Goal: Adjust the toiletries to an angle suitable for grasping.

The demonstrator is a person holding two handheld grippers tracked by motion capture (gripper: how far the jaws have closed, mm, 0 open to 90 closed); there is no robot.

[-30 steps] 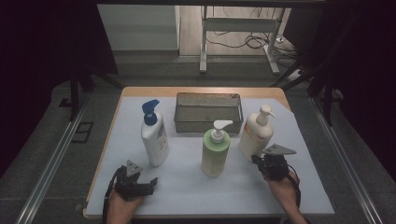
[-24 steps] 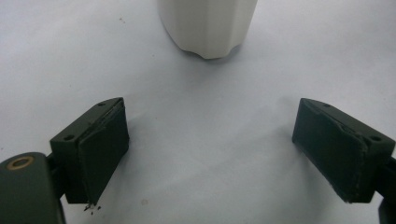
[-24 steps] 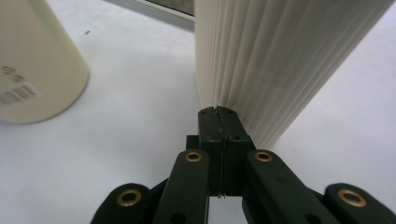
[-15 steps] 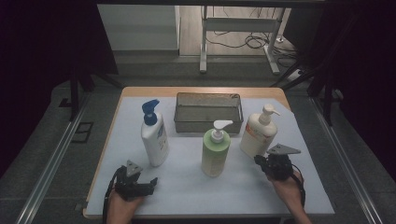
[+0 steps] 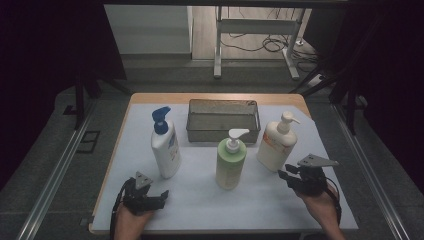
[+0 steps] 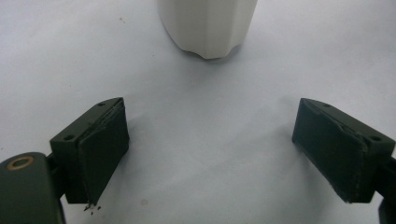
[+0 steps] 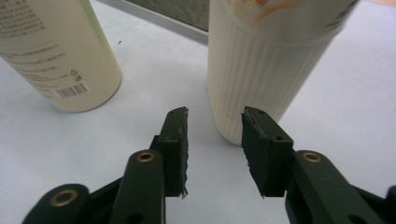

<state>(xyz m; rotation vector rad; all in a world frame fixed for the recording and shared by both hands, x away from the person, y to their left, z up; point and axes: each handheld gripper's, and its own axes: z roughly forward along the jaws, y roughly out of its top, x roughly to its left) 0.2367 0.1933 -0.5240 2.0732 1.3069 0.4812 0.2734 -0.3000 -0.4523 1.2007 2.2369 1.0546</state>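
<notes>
On the near right of the white mat [image 5: 200, 210], the right gripper [image 5: 286, 176] sits just short of the cream pump bottle [image 5: 276, 145]. Its jaws have just been opening and now stand partly apart with nothing between them; the right gripper view [image 7: 214, 122] shows the bottle's ribbed base [image 7: 261, 79] directly ahead of the tips, close but not touching. The right hand [image 5: 322, 210] comes in from the mat's front edge, with bare mat on its outer side out to the right edge.

Left of that bottle stands the green pump bottle [image 5: 231, 162], upright near the middle of the mat; a strip of bare mat separates the two bottles. In the right gripper view the green bottle's base [image 7: 60, 56] stands off to the left of the jaws.

Behind both bottles the metal mesh basket [image 5: 223, 131] sits toward the far edge, its front wall close behind the green bottle's pump.

At the near left corner, the left gripper [image 5: 162, 196] rests low on the mat, jaws spread wide and holding nothing. The left gripper view [image 6: 210, 144] shows open mat between them and the base of the white bottle with the blue pump [image 6: 208, 25] farther ahead; from above, that bottle [image 5: 165, 145] stands upright, apart from the gripper and well left of the green one.

The widest free stretch is the front strip of mat between the two hands.
</notes>
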